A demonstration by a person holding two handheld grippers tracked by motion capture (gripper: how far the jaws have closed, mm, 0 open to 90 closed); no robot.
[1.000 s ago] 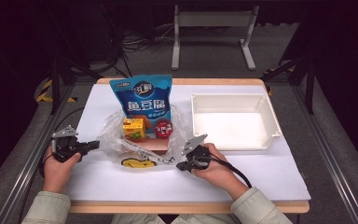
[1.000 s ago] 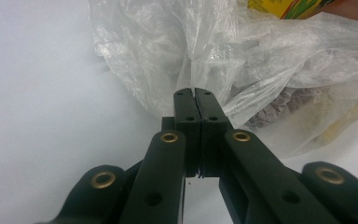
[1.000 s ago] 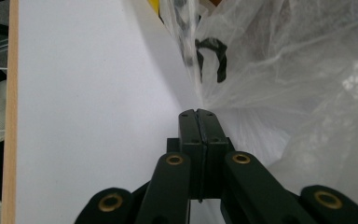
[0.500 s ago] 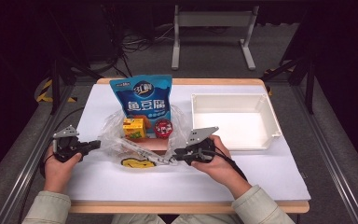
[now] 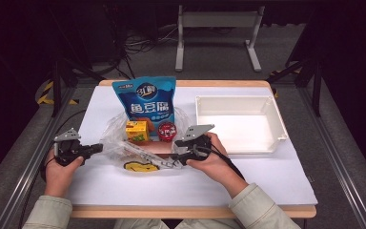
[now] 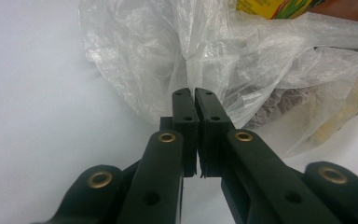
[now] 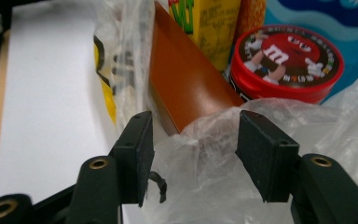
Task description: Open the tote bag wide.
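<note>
A clear plastic bag (image 5: 115,132) lies at mid-table around a blue snack pouch (image 5: 145,102), a yellow juice box (image 5: 136,130), a red candy tin (image 5: 167,130) and a brown box (image 7: 182,88). My left gripper (image 5: 99,148) is at the bag's left edge. In the left gripper view the left gripper (image 6: 193,93) is shut, pinching a fold of the bag (image 6: 242,60). My right gripper (image 5: 175,160) is at the bag's right side. Its jaws have just been opening, and the right gripper (image 7: 196,121) stands open with loose plastic (image 7: 205,158) between the pads, untouched.
A white tray (image 5: 238,98) stands empty at the right, close to my right hand. The white mat (image 5: 267,176) has free room in front. Table edges and dark frame rails run along both sides.
The right gripper has risen a little and its jaws have spread apart, releasing the plastic. The left gripper has stayed put, still shut.
</note>
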